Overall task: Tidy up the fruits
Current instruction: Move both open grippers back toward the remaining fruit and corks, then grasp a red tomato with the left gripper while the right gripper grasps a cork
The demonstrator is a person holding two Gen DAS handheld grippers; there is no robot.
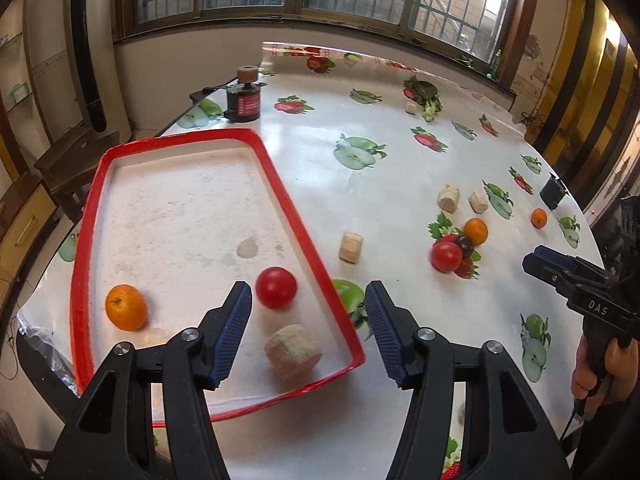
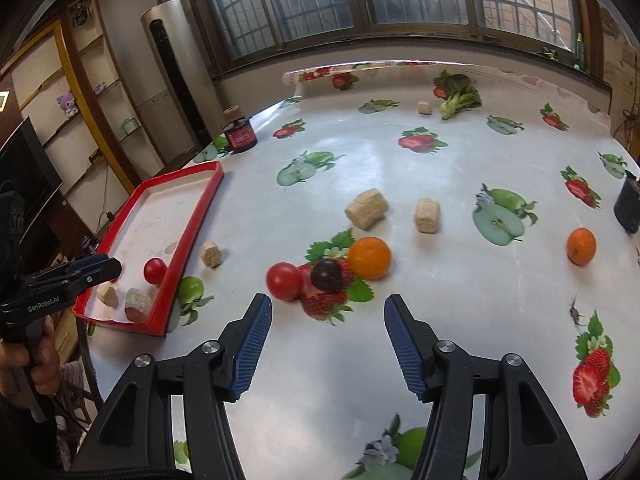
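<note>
A red-rimmed tray (image 1: 280,184) (image 2: 196,216) lies at the table's left. In it are an orange (image 1: 126,307), a red tomato (image 1: 276,287) (image 2: 155,271) and a beige cork-like block (image 1: 293,351) (image 2: 138,304). My left gripper (image 1: 308,300) is open and empty above the tray's near right corner. On the table lie a tomato (image 2: 285,281) (image 1: 446,257), a dark plum (image 2: 327,275) (image 1: 464,243), an orange (image 2: 369,258) (image 1: 476,231) and a second orange (image 2: 581,246) (image 1: 539,218). My right gripper (image 2: 328,312) is open and empty just in front of the plum; it also shows in the left wrist view (image 1: 560,272).
Beige blocks (image 2: 367,208) (image 2: 427,216) (image 2: 211,255) lie loose on the fruit-print tablecloth. A dark jar (image 2: 240,136) stands at the back left, a leafy vegetable (image 2: 460,96) at the back, a dark container (image 2: 628,204) at the right edge. A second block (image 2: 107,295) lies in the tray.
</note>
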